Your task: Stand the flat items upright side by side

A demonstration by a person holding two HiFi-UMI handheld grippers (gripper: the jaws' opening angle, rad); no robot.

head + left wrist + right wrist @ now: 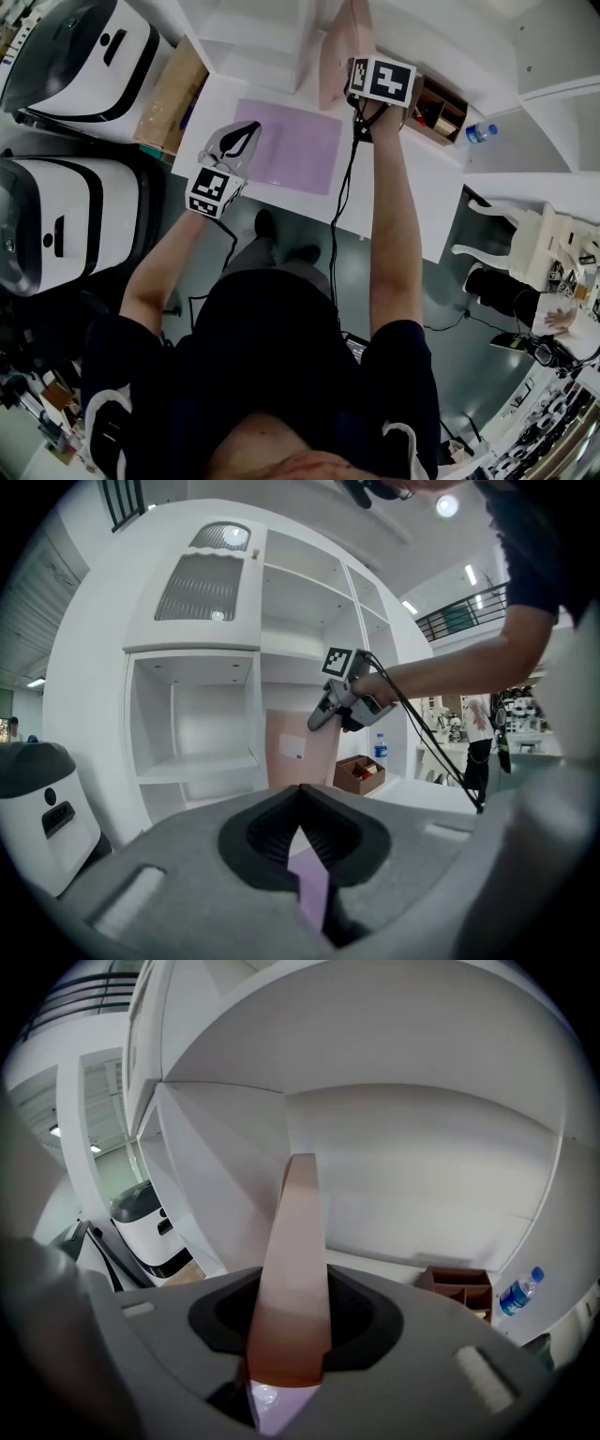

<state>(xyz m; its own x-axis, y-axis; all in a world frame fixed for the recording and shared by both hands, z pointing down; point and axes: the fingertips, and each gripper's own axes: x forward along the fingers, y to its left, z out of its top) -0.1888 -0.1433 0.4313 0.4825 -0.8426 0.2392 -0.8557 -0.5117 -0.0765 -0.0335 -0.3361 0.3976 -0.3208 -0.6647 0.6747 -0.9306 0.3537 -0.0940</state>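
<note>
The pink panel (292, 1269), clamped edge-on in the right gripper (286, 1340) before the shelf (422, 1176), is judged stiff and light. The lilac sheet (292, 145) lies flat on the table (408, 183) near the closed left gripper (246, 136); edge grips are advised.

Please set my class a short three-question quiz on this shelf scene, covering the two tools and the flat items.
1. True or false: the purple flat item lies flat on the white table.
2. What does the right tool grip? A) water bottle B) pink flat item C) wooden organiser
3. Fill in: the jaws of the left tool are ____.
Key: 1 true; 2 B; 3 shut.
</note>
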